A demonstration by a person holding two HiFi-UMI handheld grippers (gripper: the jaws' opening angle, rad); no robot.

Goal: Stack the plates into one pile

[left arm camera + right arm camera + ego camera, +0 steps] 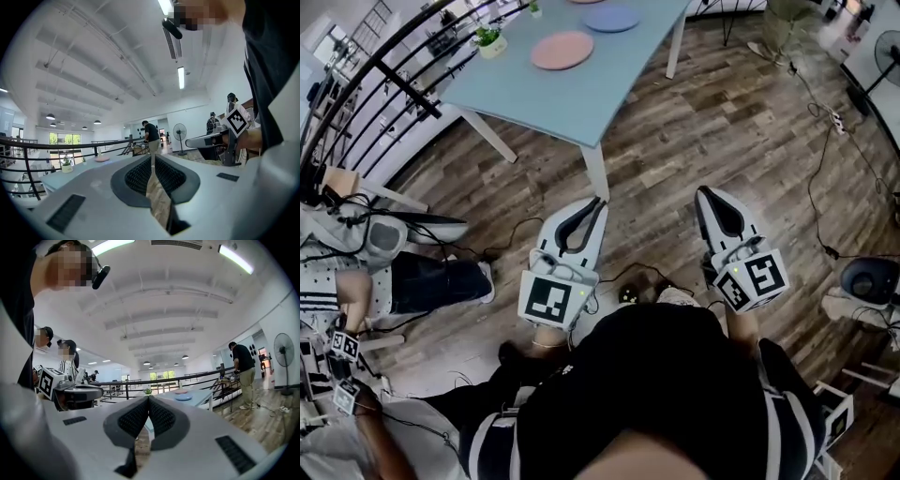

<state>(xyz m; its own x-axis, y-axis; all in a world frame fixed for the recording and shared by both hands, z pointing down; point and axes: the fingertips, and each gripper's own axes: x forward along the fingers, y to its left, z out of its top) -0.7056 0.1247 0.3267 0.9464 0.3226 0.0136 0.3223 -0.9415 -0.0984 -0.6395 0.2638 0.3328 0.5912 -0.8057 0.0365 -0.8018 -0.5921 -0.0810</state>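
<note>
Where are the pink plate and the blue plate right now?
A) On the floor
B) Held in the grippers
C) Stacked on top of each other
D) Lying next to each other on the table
D: the pink plate and the blue plate lie side by side on the light blue table, not stacked. The left gripper and the right gripper are shut and empty, away from the table.

Open floor (731, 131) leads to the table (572, 103); its leg (594, 173) stands ahead.
</note>
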